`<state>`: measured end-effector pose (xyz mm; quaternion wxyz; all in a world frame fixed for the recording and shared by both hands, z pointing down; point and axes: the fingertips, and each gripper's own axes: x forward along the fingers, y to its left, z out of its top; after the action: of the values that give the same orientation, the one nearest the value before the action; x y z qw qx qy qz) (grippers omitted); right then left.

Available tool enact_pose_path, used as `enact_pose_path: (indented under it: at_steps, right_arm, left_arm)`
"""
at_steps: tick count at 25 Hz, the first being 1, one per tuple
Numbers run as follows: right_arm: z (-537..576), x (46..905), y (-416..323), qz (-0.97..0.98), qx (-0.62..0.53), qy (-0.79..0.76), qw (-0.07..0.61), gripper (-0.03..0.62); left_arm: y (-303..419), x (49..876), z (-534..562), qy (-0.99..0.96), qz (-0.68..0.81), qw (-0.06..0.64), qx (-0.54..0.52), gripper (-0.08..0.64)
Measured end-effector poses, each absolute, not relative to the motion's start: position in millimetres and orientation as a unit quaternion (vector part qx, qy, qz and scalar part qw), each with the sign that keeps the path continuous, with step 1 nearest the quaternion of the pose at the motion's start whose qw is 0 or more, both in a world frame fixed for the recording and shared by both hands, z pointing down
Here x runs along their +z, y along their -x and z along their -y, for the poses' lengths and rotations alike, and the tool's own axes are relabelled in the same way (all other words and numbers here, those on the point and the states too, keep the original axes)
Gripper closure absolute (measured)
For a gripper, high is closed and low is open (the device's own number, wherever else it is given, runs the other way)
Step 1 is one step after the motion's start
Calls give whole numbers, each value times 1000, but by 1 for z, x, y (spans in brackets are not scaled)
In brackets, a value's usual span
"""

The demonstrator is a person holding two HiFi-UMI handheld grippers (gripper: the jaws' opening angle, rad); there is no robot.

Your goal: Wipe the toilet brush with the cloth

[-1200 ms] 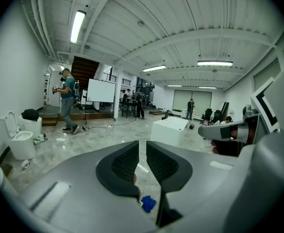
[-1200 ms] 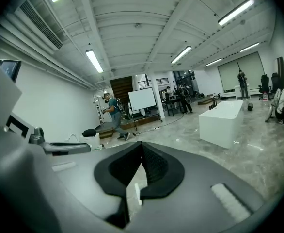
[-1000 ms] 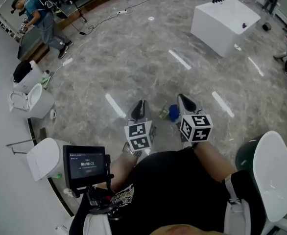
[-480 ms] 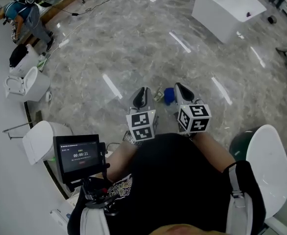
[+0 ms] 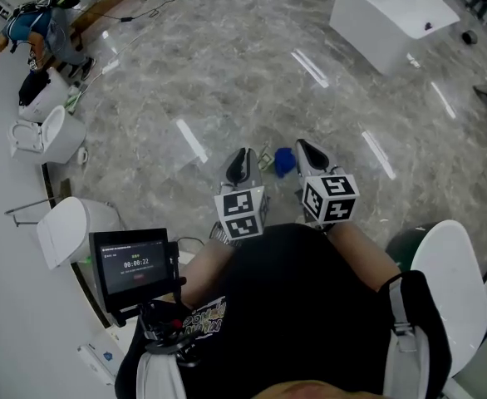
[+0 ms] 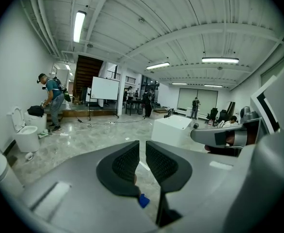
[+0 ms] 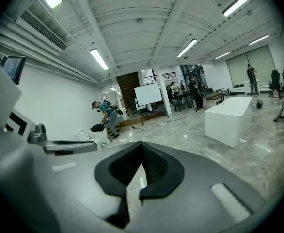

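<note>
The left gripper [image 5: 239, 163] and right gripper [image 5: 307, 153] are held side by side above the grey marbled floor [image 5: 227, 81]; the left's black ribbed fingers [image 6: 125, 161] stand slightly apart, empty; the right's fingers [image 7: 154, 166] are closed together on nothing; a small blue object [image 5: 284, 161] lies on the floor between the 2 grippers, just beside a pale greenish item [image 5: 266, 158]; both are too small to tell cloth from brush.
</note>
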<state>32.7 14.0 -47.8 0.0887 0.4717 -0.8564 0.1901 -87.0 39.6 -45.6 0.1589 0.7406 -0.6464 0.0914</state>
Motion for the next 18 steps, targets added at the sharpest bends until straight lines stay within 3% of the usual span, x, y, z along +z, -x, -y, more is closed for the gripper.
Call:
enact_pose_path:
  at_steps: [18]
  right_arm:
    - [-15,-48,-25,863,183,-463,88,591]
  left_arm:
    - [90,-43,-39,-738,649,159,94,525]
